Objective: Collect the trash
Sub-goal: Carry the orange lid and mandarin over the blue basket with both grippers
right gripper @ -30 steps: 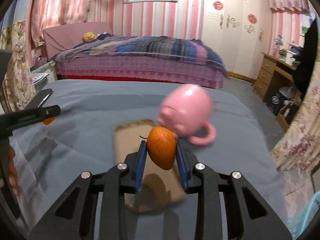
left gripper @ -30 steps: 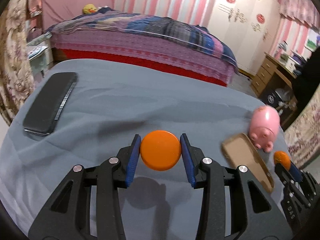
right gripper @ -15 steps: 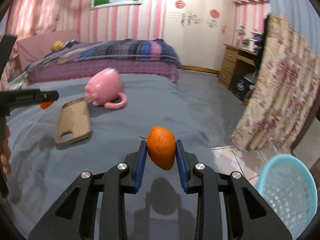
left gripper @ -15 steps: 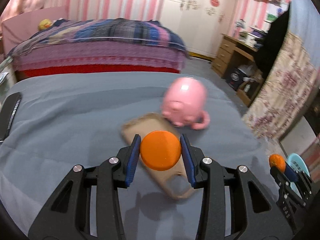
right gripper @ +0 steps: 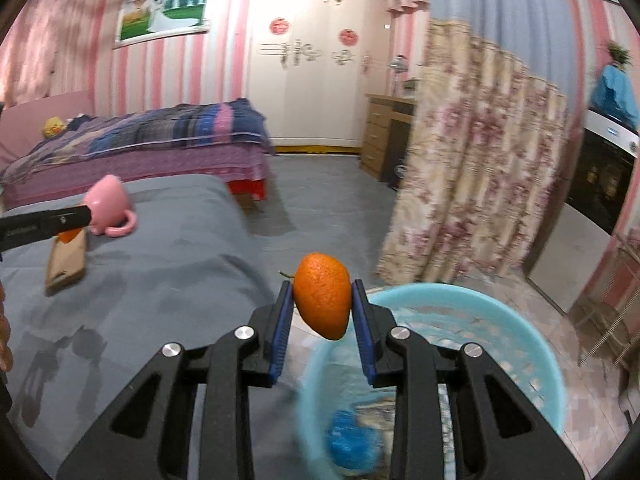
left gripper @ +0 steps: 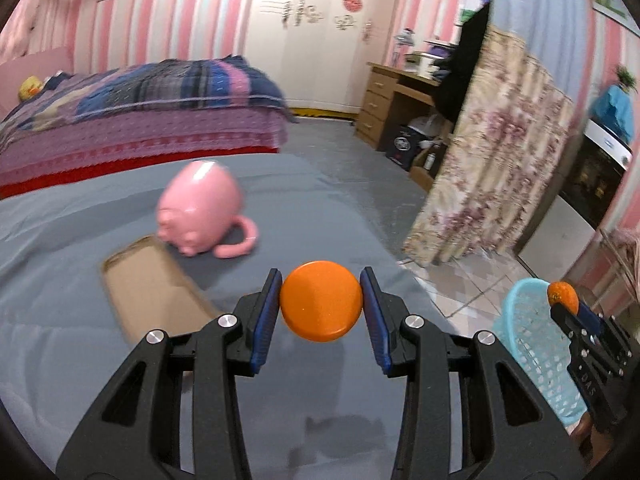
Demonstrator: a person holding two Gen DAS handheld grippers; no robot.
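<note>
My left gripper [left gripper: 321, 307] is shut on a smooth round orange disc [left gripper: 321, 300] and holds it above the grey bed [left gripper: 80, 360] near its right edge. My right gripper [right gripper: 322, 308] is shut on a textured orange fruit [right gripper: 322, 299] and holds it over the near rim of a light blue basket [right gripper: 500, 328] that stands on the floor beside the bed. The basket holds a blue object [right gripper: 352, 440]. In the left wrist view the basket [left gripper: 532, 344] and the right gripper [left gripper: 568, 304] with its fruit [left gripper: 563, 296] show at the far right.
A pink pig-shaped mug [left gripper: 200, 208] lies on the bed next to a tan phone case [left gripper: 152, 292]. A floral curtain [right gripper: 472, 168] hangs just beyond the basket. A second bed [right gripper: 140, 144], a wooden desk [left gripper: 400, 104] and white wardrobes [right gripper: 312, 80] stand further back.
Both grippers have swung to the right with their loads. The right gripper has moved off the bed to above the blue basket. The mug and phone case have shifted left in view.
</note>
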